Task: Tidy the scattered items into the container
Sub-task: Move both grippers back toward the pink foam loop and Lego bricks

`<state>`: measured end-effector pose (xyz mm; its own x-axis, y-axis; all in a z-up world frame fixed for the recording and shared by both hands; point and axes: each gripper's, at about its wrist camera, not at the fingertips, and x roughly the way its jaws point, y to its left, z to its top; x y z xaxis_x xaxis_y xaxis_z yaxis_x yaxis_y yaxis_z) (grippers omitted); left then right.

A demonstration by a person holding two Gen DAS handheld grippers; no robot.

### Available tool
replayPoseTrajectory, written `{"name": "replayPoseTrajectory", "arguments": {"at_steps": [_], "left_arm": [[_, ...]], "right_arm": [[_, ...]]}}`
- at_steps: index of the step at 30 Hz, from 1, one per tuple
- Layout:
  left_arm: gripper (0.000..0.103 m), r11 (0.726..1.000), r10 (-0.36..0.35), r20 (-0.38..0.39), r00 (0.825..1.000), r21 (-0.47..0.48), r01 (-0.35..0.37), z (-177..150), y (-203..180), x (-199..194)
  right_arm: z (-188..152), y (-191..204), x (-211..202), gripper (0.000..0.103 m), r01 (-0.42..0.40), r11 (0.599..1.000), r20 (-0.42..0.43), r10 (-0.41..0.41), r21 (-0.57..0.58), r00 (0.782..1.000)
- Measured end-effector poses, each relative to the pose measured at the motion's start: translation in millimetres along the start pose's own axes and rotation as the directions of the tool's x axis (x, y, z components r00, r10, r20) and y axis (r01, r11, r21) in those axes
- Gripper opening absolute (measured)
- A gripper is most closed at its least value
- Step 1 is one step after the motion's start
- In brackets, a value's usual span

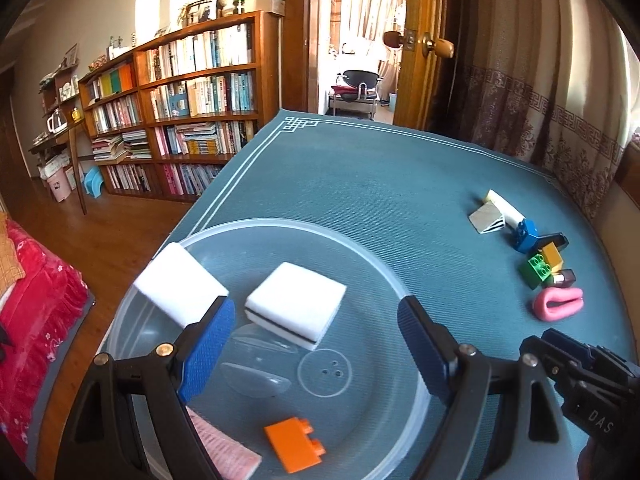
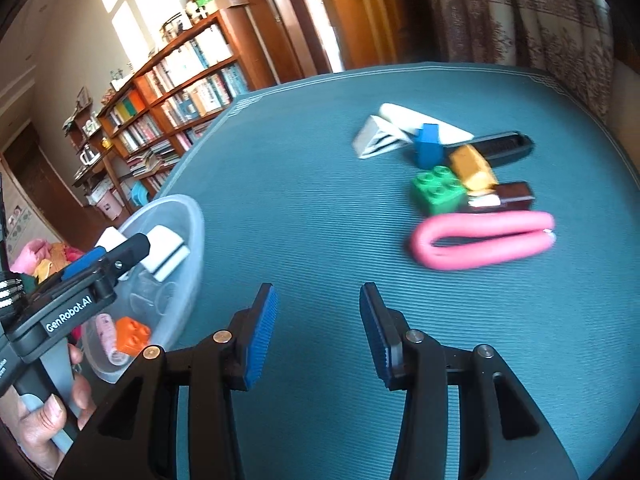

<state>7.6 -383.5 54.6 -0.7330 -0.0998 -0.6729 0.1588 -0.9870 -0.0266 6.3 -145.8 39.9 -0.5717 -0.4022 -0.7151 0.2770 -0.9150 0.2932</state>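
Note:
A clear plastic bowl (image 1: 360, 248) holds two white sponges (image 1: 296, 300), an orange brick (image 1: 296, 444) and a pink roll (image 1: 224, 448). My left gripper (image 1: 315, 304) hangs open over the bowl with nothing between its fingers. One sponge (image 1: 176, 284) leans on the bowl's rim beside the left finger. To the right on the mat lie a pink bent foam piece (image 2: 480, 244), a green brick (image 2: 438, 194), a yellow block (image 2: 474, 168), a blue brick (image 2: 430, 148) and a white tube (image 2: 420, 120). My right gripper (image 2: 318, 292) is open and empty, short of this cluster.
The teal mat (image 2: 304, 184) covers the table; the bowl (image 2: 192, 232) sits at its left edge. A grey wedge (image 2: 374, 138), a black item (image 2: 504, 146) and a dark brown item (image 2: 508, 194) lie in the cluster. A hand (image 2: 40, 420) holds the left gripper. Bookshelves, door and curtain stand behind.

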Motion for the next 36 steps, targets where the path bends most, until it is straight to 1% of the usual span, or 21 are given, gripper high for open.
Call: {"name": "replayPoseTrajectory", "arguments": {"at_steps": [6,9,12,17,20,24,29,36], "left_arm": [[0.087,0.998,-0.036,-0.016,0.999,0.05,0.037,0.9,-29.9,6.1],[0.087,0.994,-0.06,-0.023,0.998,0.088,0.062,0.3,-50.7,7.5],[0.087,0.988,-0.097,-0.041,0.994,0.12,0.101,-0.7,-70.9,10.5],[0.087,0.969,-0.168,-0.091,0.982,0.17,0.181,-3.1,-105.4,19.8],[0.087,0.951,-0.211,-0.124,0.97,0.206,0.233,-5.5,-125.3,26.5],[0.087,0.923,-0.28,-0.165,0.946,0.224,0.313,-6.1,-150.2,35.0],[0.087,0.893,-0.329,-0.18,0.927,0.258,0.368,-2.1,-173.2,44.7],[0.087,0.843,-0.403,-0.236,0.884,0.281,0.459,3.2,-196.2,64.8]], "right_arm": [[-1.8,-38.3,-11.4,0.047,0.047,0.997,0.014,-0.048,0.058,0.999],[-2.3,-58.0,-16.4,0.047,0.068,0.994,0.018,-0.07,0.09,0.997],[-2.6,-77.7,-20.9,0.047,0.085,0.989,0.022,-0.089,0.122,0.996],[-2.9,-104.5,-28.1,0.047,0.108,0.982,0.029,-0.114,0.157,0.993],[-2.7,-117.7,-30.8,0.047,0.119,0.977,0.032,-0.126,0.178,0.991],[-3.3,-135.2,-34.2,0.047,0.13,0.97,0.033,-0.139,0.205,0.99],[-2.8,-153.8,-34.9,0.047,0.139,0.961,0.035,-0.152,0.241,0.988],[-1.9,-169.7,-36.4,0.047,0.146,0.951,0.047,-0.164,0.274,0.985]]}}
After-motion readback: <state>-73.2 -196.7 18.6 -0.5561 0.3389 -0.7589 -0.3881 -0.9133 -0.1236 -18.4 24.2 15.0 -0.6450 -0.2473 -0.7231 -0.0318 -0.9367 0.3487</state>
